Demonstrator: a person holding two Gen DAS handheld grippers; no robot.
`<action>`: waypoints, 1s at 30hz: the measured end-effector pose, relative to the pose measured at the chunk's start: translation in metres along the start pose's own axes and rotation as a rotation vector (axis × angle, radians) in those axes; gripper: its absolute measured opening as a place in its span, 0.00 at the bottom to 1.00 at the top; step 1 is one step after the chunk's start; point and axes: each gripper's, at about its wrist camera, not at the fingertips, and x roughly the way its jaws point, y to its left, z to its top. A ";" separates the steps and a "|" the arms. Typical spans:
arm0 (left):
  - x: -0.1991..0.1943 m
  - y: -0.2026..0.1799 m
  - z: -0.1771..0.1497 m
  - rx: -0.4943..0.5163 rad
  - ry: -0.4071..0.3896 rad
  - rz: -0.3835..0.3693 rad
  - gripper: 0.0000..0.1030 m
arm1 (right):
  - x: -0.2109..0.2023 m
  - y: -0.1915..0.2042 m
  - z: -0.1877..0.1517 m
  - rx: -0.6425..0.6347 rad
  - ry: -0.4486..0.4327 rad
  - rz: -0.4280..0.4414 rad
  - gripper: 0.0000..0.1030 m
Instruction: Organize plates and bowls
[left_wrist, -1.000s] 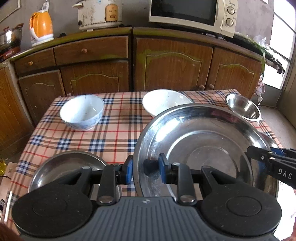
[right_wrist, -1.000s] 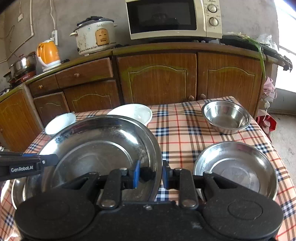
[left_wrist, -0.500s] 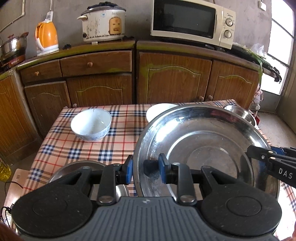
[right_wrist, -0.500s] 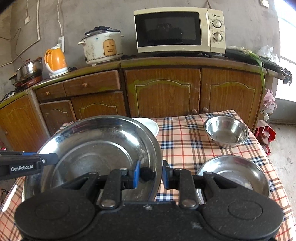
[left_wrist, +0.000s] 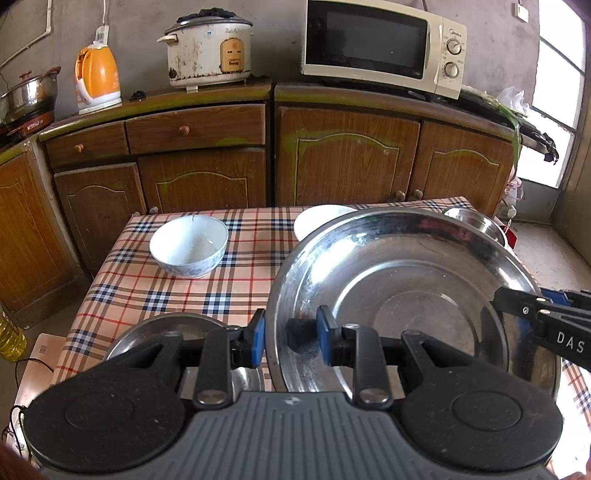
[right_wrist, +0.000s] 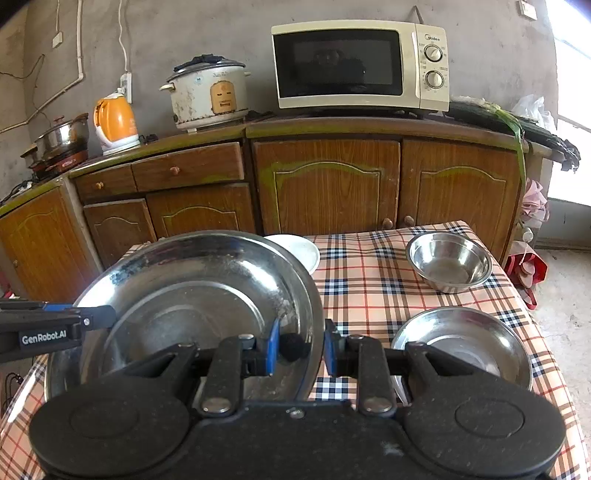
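Checked tablecloth (left_wrist: 236, 266), both tools pinching steel plate (left_wrist: 406, 295), white dish (left_wrist: 317, 219) half hidden

Steel plate (left_wrist: 406, 280) in left claw (left_wrist: 290, 338)

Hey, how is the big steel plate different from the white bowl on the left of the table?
The big steel plate is shiny metal, wide and shallow; the white bowl is ceramic-looking, smaller and deeper. The plate is gripped at its rim by the left gripper and right gripper; the bowl sits untouched on the table. Both look empty.
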 end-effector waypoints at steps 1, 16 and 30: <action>-0.001 0.000 -0.001 0.000 0.001 0.000 0.27 | -0.001 0.000 -0.001 0.000 0.001 0.000 0.31; -0.011 0.000 -0.010 -0.009 0.002 -0.004 0.27 | -0.015 0.001 -0.006 -0.012 0.002 -0.005 0.31; -0.020 -0.001 -0.015 -0.011 0.008 -0.005 0.27 | -0.029 0.003 -0.013 -0.017 0.000 -0.002 0.31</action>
